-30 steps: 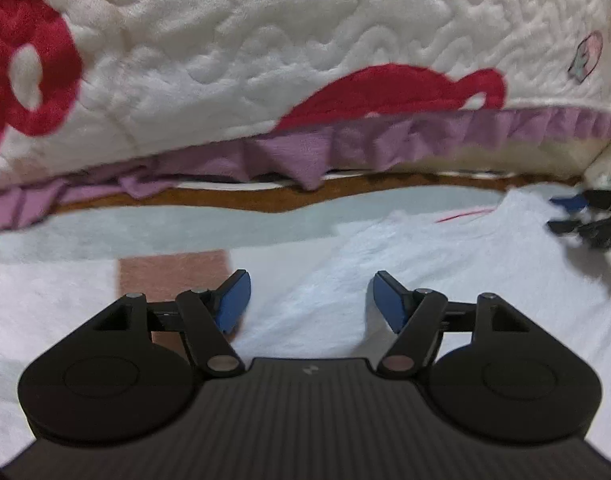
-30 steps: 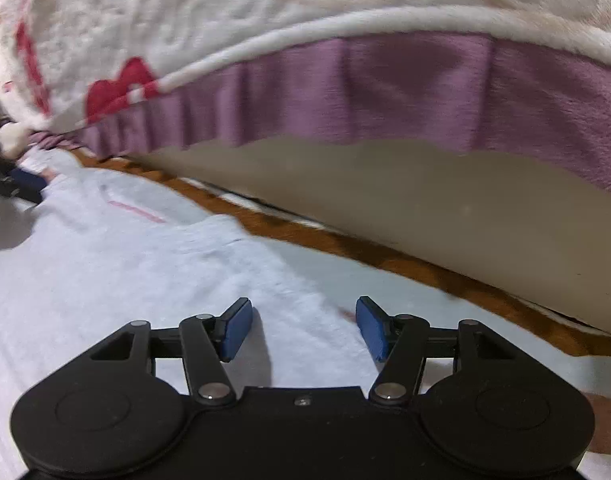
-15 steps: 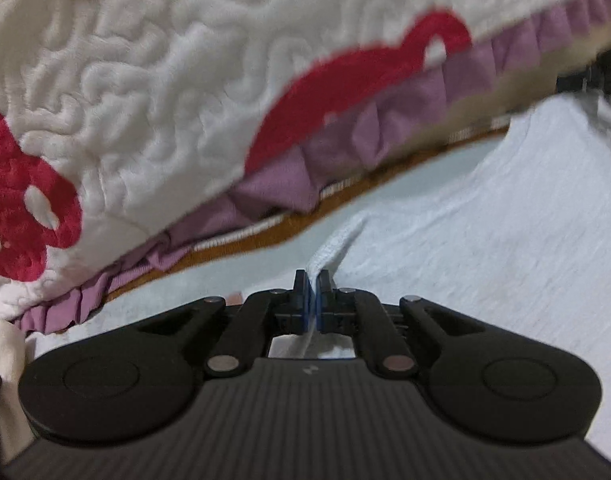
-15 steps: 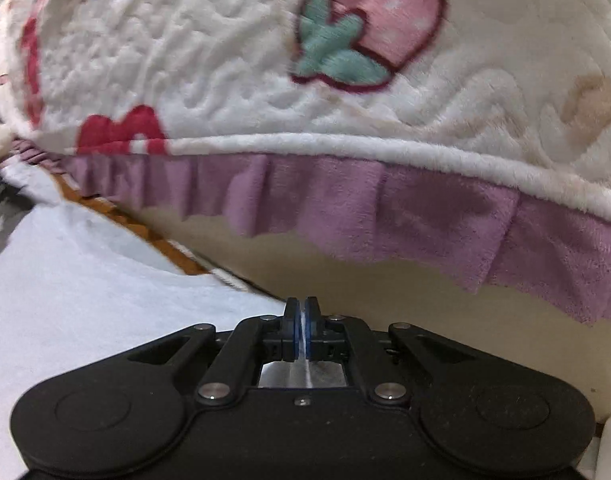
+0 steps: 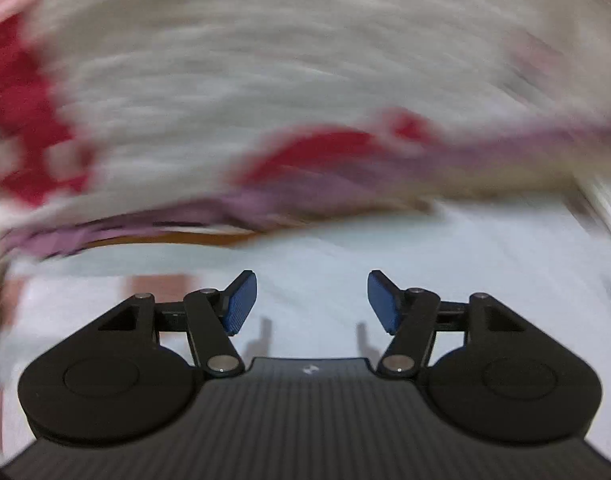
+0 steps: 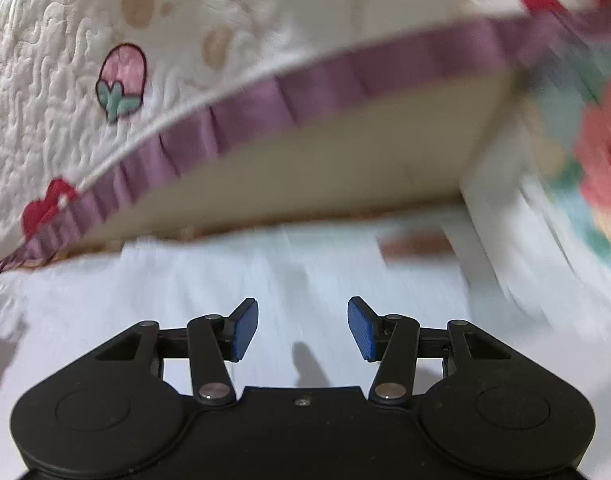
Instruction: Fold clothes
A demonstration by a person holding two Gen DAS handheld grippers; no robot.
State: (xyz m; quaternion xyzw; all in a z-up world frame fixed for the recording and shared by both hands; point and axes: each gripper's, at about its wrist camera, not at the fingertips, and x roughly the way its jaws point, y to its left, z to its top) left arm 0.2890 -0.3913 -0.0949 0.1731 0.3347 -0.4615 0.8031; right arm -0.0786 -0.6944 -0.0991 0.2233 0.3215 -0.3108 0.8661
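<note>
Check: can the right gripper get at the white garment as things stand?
Probably yes. The right gripper is open, low over the white garment, with nothing between them; the quilt hangs farther back.

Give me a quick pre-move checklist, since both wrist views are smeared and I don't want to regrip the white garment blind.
1. Left gripper open with nothing between its pads: ok.
2. Right gripper open with nothing between its pads: ok.
3. White garment lying flat beneath the right gripper: ok, though streaked by blur.
4. Garment edge or corner to grab visible in the left wrist view: cannot tell, the cloth is too blurred.
5. Quilted blanket and its purple ruffle apart from both grippers: ok.
6. Fold lying neat: cannot tell.
</note>
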